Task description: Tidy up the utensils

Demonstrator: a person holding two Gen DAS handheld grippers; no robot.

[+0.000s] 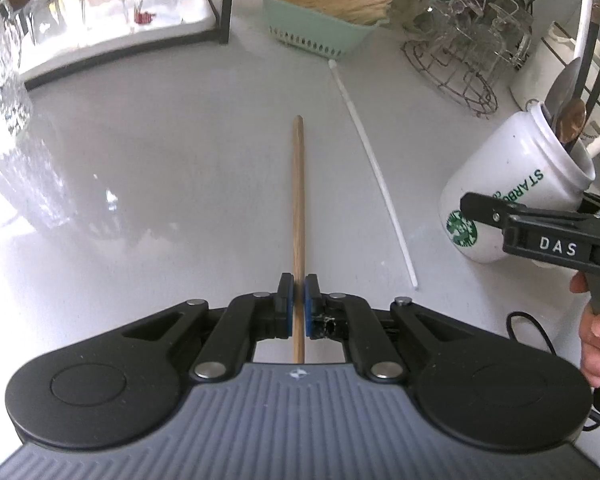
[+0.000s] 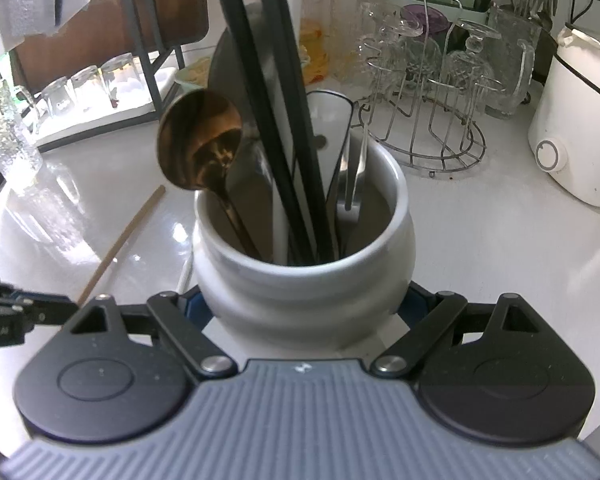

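On the glossy white desk (image 1: 160, 168) we see the left gripper (image 1: 299, 306) pinching a long wooden chopstick (image 1: 298, 200) and the right gripper (image 2: 304, 304) clamping the white ceramic utensil jar (image 2: 300, 276).

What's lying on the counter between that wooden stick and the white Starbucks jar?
A thin white stick lies on the counter between the wooden chopstick and the white jar. The left wrist view shows it plainly.

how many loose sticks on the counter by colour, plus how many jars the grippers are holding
wooden stick, in the left gripper: 1
white stick, lying loose: 1
white jar, in the right gripper: 1
total: 3
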